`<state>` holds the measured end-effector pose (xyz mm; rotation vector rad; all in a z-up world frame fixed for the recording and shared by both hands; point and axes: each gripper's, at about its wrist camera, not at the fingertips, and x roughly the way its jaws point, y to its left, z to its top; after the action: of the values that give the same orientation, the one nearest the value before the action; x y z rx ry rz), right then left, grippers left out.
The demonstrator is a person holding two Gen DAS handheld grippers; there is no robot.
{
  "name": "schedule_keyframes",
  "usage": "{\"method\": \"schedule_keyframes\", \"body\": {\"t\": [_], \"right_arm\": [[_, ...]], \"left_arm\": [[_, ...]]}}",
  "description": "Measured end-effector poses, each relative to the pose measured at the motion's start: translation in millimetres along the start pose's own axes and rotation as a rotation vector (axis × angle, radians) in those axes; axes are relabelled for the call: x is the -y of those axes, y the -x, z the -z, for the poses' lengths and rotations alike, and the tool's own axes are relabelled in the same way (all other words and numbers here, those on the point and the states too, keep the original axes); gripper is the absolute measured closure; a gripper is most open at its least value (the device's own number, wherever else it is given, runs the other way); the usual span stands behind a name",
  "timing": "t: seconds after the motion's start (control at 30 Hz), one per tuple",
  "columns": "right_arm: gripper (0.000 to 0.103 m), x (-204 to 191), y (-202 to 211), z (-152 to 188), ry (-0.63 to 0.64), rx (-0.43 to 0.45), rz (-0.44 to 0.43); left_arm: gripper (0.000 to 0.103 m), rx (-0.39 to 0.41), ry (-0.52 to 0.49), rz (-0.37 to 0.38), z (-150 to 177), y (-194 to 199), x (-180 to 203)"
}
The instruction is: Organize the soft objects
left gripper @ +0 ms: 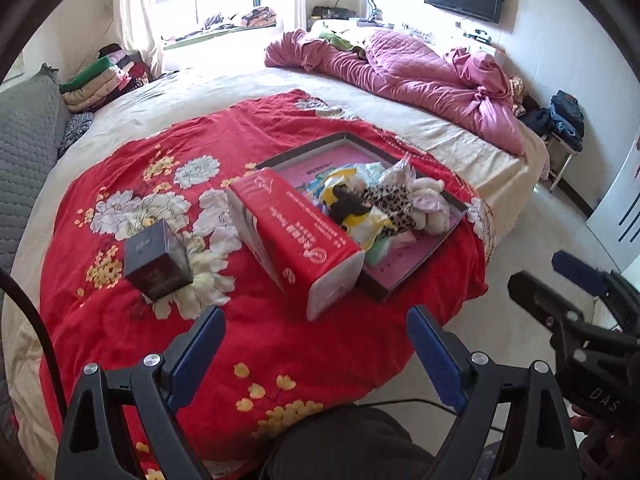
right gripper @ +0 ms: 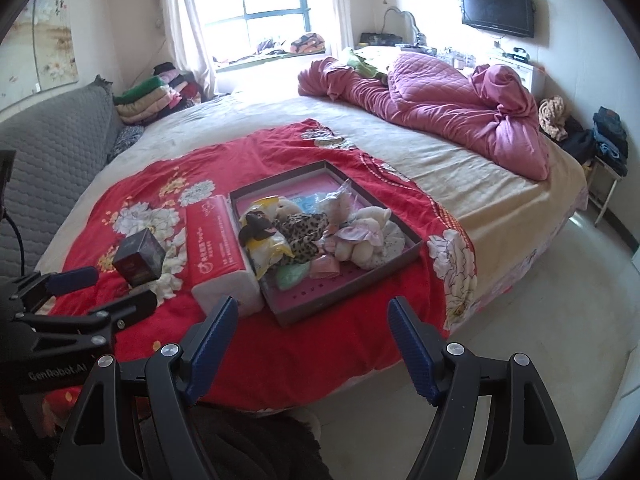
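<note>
Both tools, left (left gripper: 314,334) and right (right gripper: 310,326), stand wide and empty. The soft toys (right gripper: 316,232) lie heaped in the tray (right gripper: 352,294) ahead of the right tool. Best approach low and take one item from the heap's near edge.

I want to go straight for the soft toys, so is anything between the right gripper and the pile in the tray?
Only the tray's near wall, which is low. The right gripper is open and empty, back from the bed's edge, and the soft pile lies uncovered in the tray. The red tissue pack sits left of the tray, off that line.
</note>
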<state>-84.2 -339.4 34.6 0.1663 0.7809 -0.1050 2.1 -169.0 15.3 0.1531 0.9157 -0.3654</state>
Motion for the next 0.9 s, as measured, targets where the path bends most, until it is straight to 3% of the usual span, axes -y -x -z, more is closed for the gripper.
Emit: {"method": "schedule_keyframes", "body": {"t": [0.9], "right_arm": [[0.025, -5.9, -0.8, 5.3, 0.0, -0.008, -0.006]], "left_arm": [[0.011, -0.037, 0.036, -0.035, 4.7, -6.2, -3.2]]}}
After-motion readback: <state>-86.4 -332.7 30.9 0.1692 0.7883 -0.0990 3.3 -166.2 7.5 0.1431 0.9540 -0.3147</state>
